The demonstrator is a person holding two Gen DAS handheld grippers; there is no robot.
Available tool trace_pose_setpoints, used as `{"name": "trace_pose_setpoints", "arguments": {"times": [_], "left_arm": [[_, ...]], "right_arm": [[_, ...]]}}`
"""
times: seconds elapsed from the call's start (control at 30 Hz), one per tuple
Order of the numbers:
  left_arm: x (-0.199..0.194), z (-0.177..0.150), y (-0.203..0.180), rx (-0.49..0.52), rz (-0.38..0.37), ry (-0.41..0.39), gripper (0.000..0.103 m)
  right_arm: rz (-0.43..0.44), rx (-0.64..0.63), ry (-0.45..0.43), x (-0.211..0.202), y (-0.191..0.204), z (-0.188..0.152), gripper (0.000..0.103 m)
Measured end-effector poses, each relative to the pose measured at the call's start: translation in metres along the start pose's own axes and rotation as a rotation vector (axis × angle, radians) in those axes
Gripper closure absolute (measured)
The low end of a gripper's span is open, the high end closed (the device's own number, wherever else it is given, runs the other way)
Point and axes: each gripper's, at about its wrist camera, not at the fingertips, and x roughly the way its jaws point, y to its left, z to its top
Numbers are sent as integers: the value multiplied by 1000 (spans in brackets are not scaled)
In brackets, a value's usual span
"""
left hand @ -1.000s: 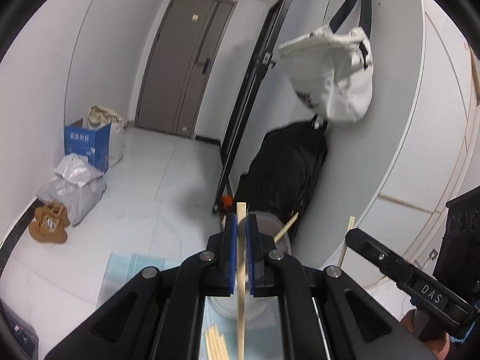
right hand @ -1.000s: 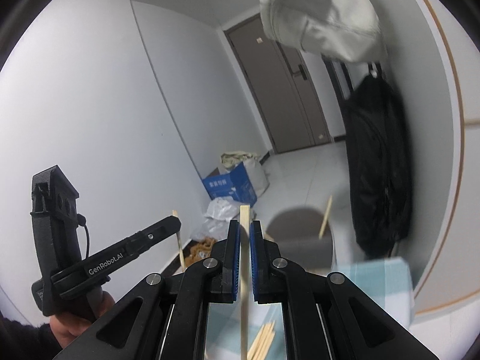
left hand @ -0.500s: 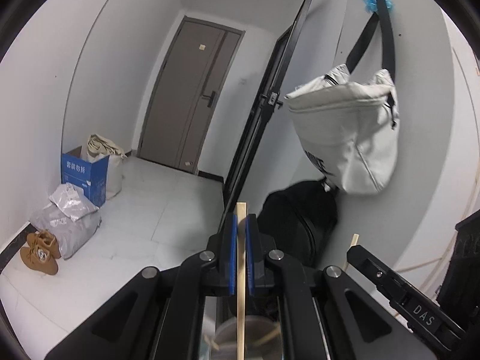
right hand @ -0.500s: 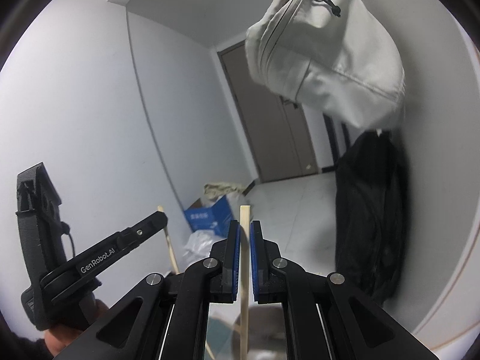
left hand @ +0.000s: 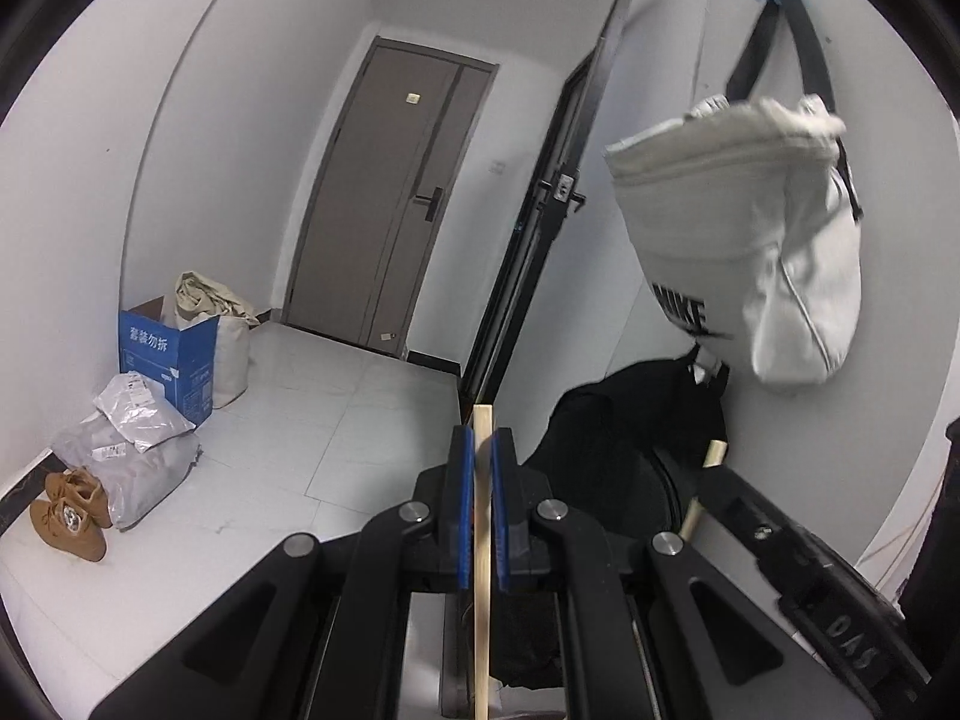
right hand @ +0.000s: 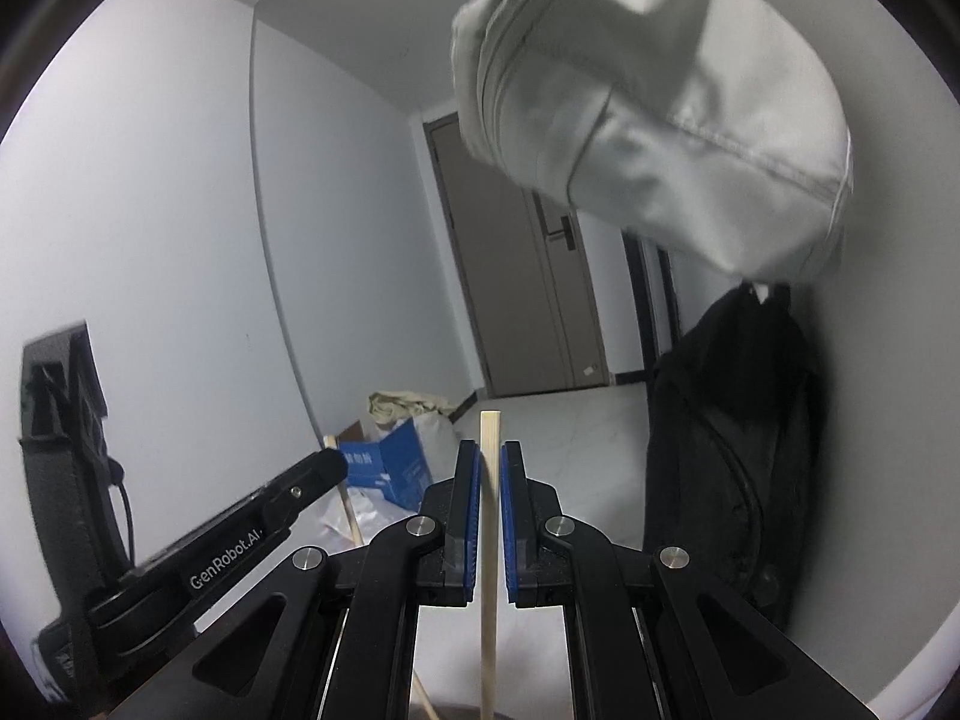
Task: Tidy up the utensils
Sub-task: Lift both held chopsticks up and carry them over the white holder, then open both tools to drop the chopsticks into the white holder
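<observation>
Two chopsticks, one per claw: the left claw (left hand: 478, 480) pinches its chopstick (left hand: 482, 570) upright, the right claw (right hand: 490, 498) likewise grips the other chopstick (right hand: 489, 564) — both raised clear, probably so each drops end-first into a holder.

A white fabric bag (right hand: 654, 102) hangs close overhead on the right wall, above a black bag (right hand: 735, 450). Open tiled floor (left hand: 336, 420) lies ahead; a blue cardboard box (left hand: 171, 354) and grey parcels (left hand: 129, 450) line its left edge.
</observation>
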Motion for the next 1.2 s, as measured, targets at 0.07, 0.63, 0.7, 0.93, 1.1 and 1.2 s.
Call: {"name": "trace_pose_setpoints", "arguments": {"times": [0.07,0.63,0.7,0.93,1.1,1.2], "left_arm": [[-1,-6,-5,37,5,-10,101],[3,-25,-11,130,-85,94,101],[6,-23,-7,104,-114,144,101],[13,-28,-11,104,-226,298,101],[15,-29,-4,58,-244,371,100],[16,-27,-5,70,-223,442,70]], "right_arm": [[7,-4,4,2,-2,-9,97],[71,35,123,-5,-25,-54,98],[84,44,155,-6,-28,-60,98],[125,51,225,-7,-29,-71,97],[146,68,281,-5,-29,-73,94],[163,81,313,-5,-29,-72,94]]}}
